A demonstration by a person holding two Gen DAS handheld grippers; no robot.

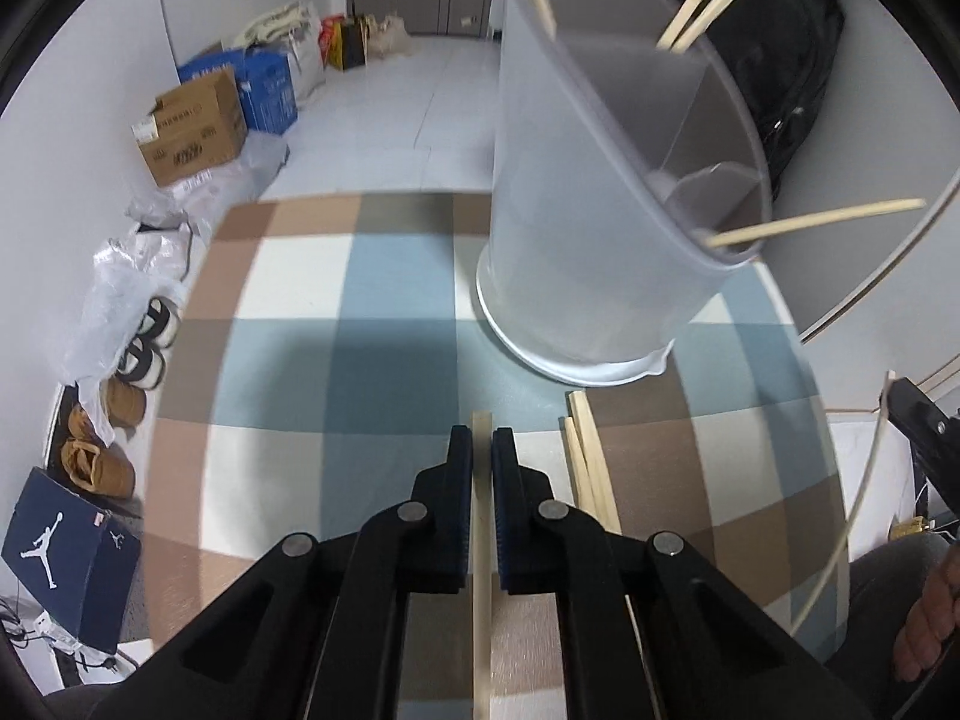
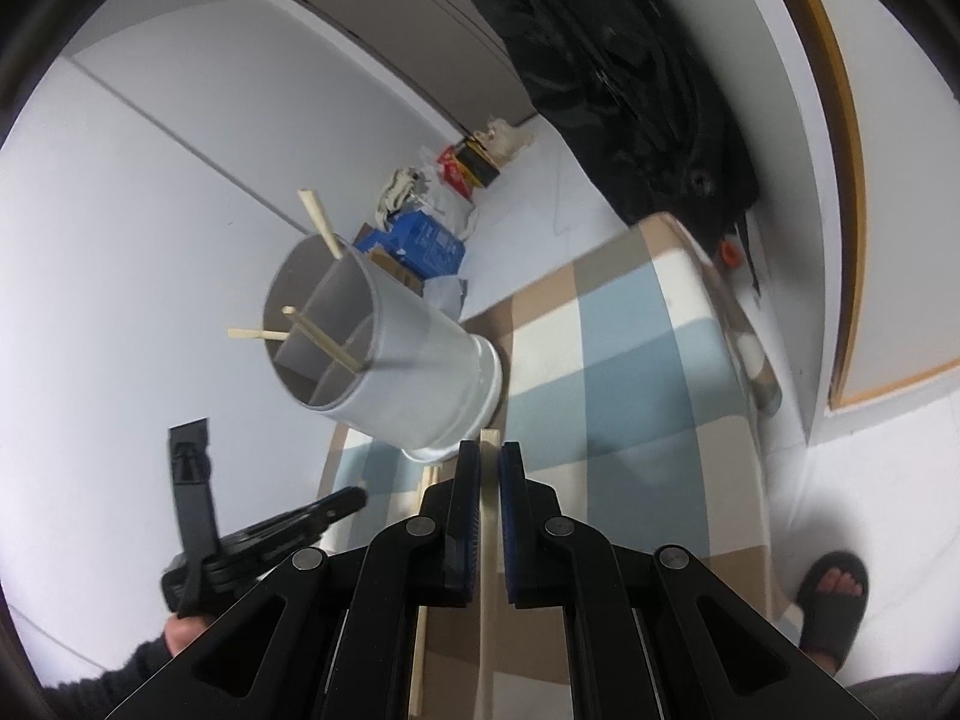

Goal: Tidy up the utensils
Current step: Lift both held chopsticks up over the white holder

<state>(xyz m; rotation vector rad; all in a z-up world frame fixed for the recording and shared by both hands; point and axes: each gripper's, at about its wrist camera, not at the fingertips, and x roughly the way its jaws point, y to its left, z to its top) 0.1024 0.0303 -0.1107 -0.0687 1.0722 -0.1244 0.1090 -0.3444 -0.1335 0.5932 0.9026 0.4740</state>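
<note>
Fingers of the left gripper [image 1: 481,450] clamp a chopstick [image 1: 482,546] lengthwise along them. Its far tip aims left of the holder [image 1: 576,252], which stands far and right; the right gripper [image 2: 489,465] grips another chopstick [image 2: 489,552] likewise.

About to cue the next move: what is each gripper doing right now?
Left gripper: closed on a chopstick.
Right gripper: closed on another chopstick.

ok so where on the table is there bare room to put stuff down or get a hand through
The checked tablecloth is bare left of the utensil holder and in front of it, up to the left gripper. It is crowded at the holder's base on the right, where the loose chopsticks lie on the cloth.
</note>
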